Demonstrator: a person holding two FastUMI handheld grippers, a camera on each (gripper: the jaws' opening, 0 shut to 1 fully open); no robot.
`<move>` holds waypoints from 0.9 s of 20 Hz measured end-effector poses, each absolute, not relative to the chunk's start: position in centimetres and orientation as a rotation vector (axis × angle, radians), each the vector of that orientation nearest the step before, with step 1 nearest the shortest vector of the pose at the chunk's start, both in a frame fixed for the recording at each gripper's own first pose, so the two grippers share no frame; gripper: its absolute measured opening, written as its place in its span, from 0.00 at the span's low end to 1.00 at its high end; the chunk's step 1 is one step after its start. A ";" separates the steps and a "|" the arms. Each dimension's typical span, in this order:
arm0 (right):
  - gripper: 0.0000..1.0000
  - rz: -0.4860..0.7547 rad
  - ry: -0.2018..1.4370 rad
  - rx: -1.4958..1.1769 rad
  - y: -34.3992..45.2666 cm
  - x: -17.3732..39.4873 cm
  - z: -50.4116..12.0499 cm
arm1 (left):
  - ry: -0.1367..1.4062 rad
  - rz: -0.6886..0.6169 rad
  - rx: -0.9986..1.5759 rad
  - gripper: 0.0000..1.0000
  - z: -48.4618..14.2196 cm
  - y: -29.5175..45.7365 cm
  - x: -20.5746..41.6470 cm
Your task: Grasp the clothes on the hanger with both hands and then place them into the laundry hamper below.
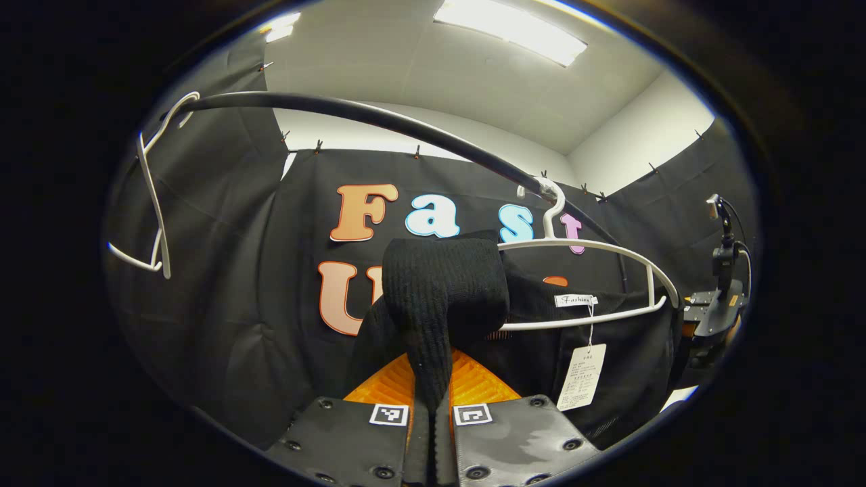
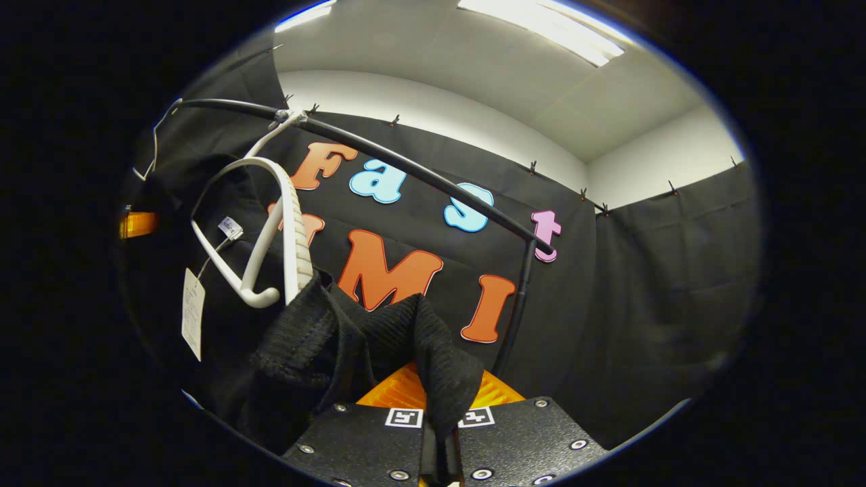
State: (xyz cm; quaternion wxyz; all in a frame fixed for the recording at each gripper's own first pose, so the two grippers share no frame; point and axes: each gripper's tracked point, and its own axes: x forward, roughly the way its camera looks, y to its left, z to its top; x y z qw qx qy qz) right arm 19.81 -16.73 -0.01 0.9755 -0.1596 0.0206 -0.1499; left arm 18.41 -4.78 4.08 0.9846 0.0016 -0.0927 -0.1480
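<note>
Gripping: left hand-held gripper (image 1: 431, 423) clenched on a fold of the black knit garment (image 1: 443, 284).
Right side: right hand-held gripper (image 2: 440, 433) clenched on another fold.
Garment: draped on the white hanger (image 1: 595, 284), at 12 o'clock from each gripper.
Handling: soft, light, stretchy; likely to snag.
Hold: shoulders, near hanger ends.
Rail (image 1: 379, 118): overhead.

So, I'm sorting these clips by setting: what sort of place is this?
Probably an indoor recording booth: black cloth walls, a clothes rail holding white hangers and a black knit garment, and ceiling light panels.
</note>
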 end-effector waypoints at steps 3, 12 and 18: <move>0.00 -0.330 0.064 -0.276 -16.6 18.6 -2.3 | -0.163 -0.332 -0.023 0.11 4.1 -5.1 18.7; 0.00 -0.286 0.086 -0.139 -11.6 15.8 -6.6 | -0.235 -0.272 0.012 0.10 9.7 -2.3 23.8; 0.00 -0.232 0.032 -0.122 -8.4 15.8 -3.6 | -0.248 -0.125 0.087 0.08 11.2 1.5 25.7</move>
